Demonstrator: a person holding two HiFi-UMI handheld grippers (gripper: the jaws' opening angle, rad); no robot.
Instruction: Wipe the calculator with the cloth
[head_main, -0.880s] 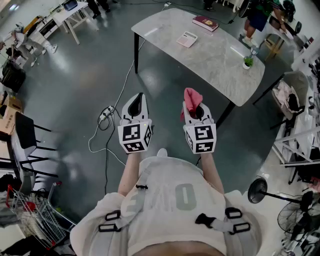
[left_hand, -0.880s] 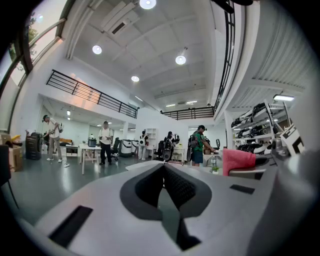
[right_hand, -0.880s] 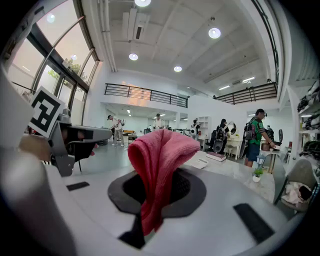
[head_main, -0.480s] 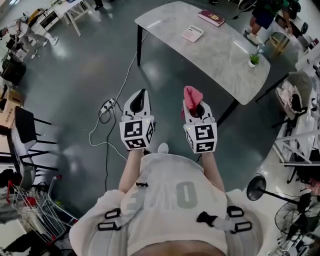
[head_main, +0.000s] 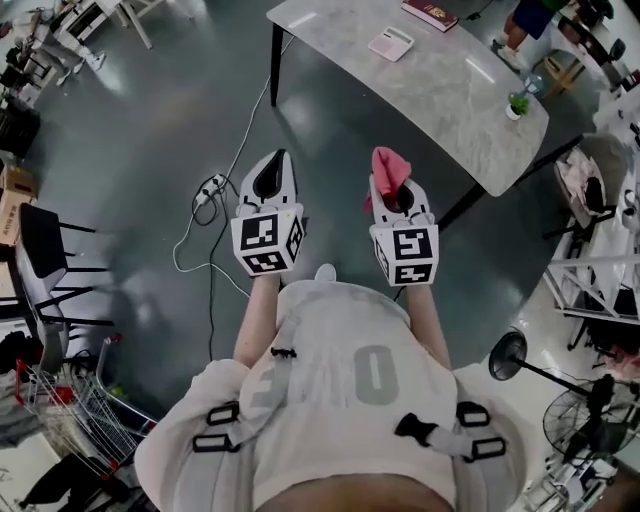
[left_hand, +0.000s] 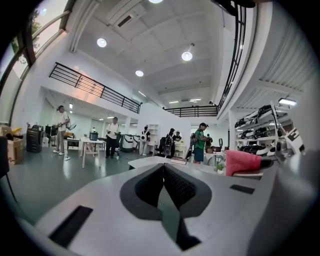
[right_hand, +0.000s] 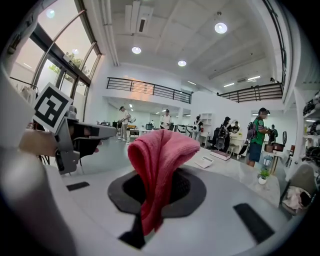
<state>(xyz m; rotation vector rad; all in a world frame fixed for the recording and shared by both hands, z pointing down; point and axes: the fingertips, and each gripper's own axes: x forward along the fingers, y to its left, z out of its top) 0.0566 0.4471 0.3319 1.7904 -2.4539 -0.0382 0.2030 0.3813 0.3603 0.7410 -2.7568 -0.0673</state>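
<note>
Long grey marble-topped counter (head_main: 450, 95) standing ahead, left tool (head_main: 272, 165) hovering clenched on nothing, right tool (head_main: 392, 195) gripping a crumpled pink cloth (head_main: 386, 168) that is sticking upward, flat pale rectangular calculator (head_main: 390, 43) lying on the counter, well apart from both tools.

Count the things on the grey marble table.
3: a dark red book at the far end, a white calculator beside it, a small potted plant near the right edge. The frame's top edge may hide more.
</note>
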